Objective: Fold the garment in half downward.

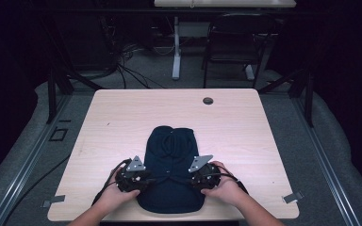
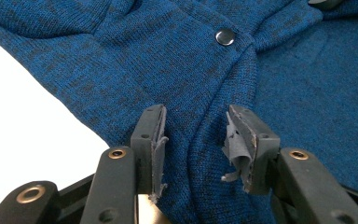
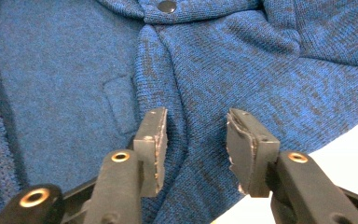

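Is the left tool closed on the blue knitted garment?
No, in the left gripper view the left tool stands open, its jaws apart over the blue knitted garment.

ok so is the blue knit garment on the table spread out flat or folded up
Folded, at least partly. The blue knit garment lies as a compact shape on the table, and a front panel overlaps beside the snap button.
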The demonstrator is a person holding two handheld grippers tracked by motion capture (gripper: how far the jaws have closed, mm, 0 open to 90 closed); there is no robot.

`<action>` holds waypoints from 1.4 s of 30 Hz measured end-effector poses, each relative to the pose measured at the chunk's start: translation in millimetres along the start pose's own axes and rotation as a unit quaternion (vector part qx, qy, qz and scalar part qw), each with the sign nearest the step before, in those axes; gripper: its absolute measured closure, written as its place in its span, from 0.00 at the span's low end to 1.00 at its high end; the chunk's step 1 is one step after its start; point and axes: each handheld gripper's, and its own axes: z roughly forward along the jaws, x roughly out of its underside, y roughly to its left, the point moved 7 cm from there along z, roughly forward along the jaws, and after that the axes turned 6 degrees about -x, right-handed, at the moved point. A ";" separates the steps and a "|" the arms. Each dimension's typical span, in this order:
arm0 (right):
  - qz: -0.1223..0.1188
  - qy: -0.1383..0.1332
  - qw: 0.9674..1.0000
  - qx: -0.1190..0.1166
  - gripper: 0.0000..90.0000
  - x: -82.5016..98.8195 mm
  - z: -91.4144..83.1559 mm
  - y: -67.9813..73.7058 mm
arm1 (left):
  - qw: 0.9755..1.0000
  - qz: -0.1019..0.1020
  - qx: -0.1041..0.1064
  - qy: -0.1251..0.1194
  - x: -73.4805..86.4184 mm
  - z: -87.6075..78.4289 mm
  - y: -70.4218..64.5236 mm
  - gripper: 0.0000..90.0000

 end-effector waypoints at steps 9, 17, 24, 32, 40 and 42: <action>0.012 -0.006 1.000 0.001 0.56 -1.1 2.1 -2.5 | 1.000 0.013 -0.004 0.016 -5.0 3.3 0.3 0.55; 0.028 -0.004 1.000 0.010 0.59 -6.0 2.5 -2.5 | 1.000 0.018 -0.006 0.020 -12.3 1.3 2.9 0.60; 0.004 -0.001 1.000 0.007 0.66 -24.9 -11.0 -8.2 | 1.000 0.017 -0.003 -0.008 -43.5 -9.4 16.7 0.65; -0.013 0.012 1.000 0.025 0.72 -53.6 -28.4 -44.4 | 1.000 0.017 -0.007 -0.020 -83.5 -10.2 45.1 0.72; -0.028 0.029 0.999 0.028 0.70 -74.6 -20.5 -76.6 | 0.999 0.035 -0.011 -0.014 -100.8 8.2 66.5 0.76; -0.026 0.034 0.999 0.031 0.68 -76.7 -14.2 -85.2 | 0.999 0.031 -0.016 -0.013 -103.3 14.9 74.6 0.76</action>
